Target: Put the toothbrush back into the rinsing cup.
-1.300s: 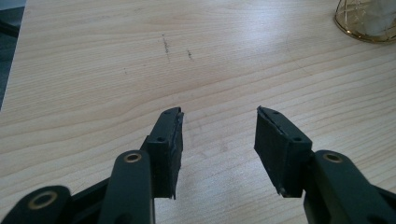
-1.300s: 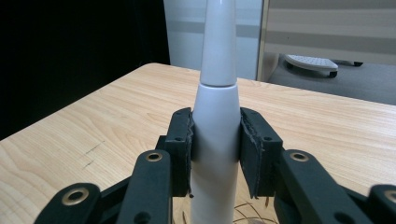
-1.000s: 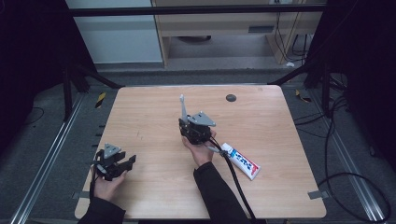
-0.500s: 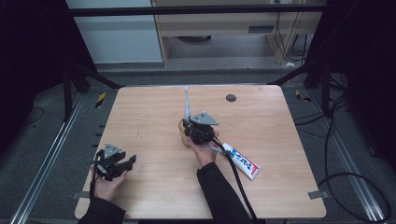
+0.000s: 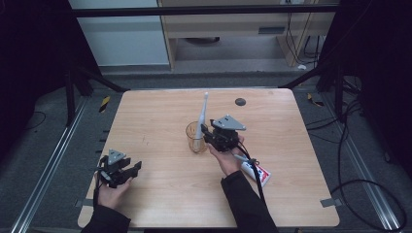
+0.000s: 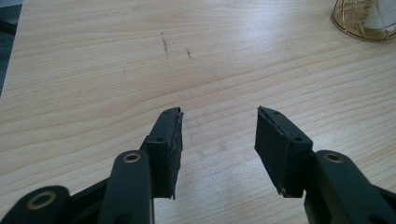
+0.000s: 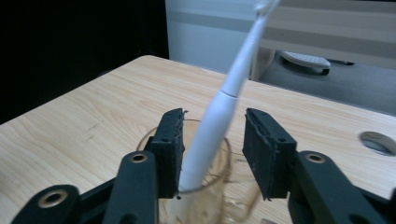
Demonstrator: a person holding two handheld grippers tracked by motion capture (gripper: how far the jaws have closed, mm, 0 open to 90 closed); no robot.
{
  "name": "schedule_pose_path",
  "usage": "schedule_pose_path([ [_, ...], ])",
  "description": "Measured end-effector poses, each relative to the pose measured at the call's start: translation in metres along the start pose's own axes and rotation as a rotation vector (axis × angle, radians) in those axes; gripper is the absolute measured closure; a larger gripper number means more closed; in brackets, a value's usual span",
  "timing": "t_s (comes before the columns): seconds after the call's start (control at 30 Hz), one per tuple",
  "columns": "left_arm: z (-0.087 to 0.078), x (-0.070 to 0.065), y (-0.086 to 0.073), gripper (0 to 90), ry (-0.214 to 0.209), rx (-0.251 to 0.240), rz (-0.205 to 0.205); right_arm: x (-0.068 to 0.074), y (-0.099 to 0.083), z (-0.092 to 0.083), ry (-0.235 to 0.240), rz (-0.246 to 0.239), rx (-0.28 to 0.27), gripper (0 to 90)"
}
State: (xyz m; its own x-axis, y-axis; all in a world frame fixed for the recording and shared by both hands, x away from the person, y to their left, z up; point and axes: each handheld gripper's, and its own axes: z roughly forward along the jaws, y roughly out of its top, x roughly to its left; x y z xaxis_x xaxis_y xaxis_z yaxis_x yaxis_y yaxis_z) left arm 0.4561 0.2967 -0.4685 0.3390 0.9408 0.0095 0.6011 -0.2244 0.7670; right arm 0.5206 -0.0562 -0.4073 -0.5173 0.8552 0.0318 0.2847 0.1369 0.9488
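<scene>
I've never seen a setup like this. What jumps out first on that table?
A white toothbrush stands tilted in an amber glass cup mid-table, between the jaws of the right tongs, which have just been opening. A toothpaste tube lies by that wrist. The left tongs rest open near the front left corner.

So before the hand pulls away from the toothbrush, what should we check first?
1. Toothbrush sits in the cup: ok.
2. Right gripper has let go: its jaws have just been opening, with the toothbrush between them. Whether one pad touches it: cannot tell.
3. Cup stands upright on the table: ok.
4. Toothbrush stands straight: not ok, it leans.
5. Left gripper open and well apart from the cup: ok.
6. Toothpaste tube out of the way: ok.
</scene>
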Motion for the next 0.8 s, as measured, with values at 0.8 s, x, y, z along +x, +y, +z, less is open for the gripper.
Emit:
schedule_pose_path([
  [0.8, 0.002, -0.003, 0.0, 48.5, 0.006, 0.024, 0.011, -0.063, -0.018, -0.09, -0.043, -0.027, 0.127, 43.8],
])
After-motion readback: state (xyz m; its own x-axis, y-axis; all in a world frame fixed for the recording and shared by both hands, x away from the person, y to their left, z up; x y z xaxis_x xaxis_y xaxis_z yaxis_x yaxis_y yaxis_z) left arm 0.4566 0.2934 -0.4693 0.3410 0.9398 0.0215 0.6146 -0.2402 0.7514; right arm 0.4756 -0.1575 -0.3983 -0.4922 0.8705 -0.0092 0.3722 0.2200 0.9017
